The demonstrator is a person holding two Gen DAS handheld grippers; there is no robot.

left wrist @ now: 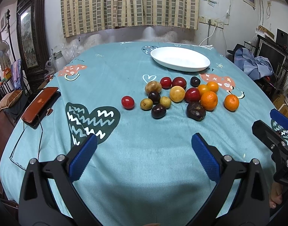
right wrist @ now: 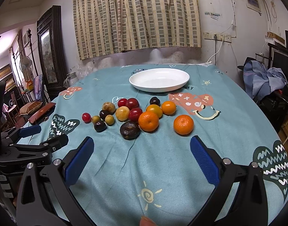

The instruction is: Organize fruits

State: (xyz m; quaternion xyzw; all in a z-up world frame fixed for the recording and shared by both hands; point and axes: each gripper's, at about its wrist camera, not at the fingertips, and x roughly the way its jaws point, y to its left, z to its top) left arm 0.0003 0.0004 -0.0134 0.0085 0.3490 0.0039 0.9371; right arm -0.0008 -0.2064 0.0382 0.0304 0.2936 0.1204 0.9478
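Open left hand-held gripper [left wrist: 144, 146], "DA" lettering

Non-task clutter: teal patterned tablecloth [left wrist: 136, 146] over the table, brown leather case [left wrist: 40, 104] near its left edge with wire-frame glasses [left wrist: 25, 146] just in front, checked curtain [left wrist: 129, 3] on the back wall, dark framed panel [left wrist: 29, 37] far left, blue clothes heap [left wrist: 255, 64] far right.

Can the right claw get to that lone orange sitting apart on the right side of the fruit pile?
Probably yes. The right claw is open and empty, and the lone orange sits apart from the other fruit with only bare tablecloth between it and the claw, so nothing looks in the way.
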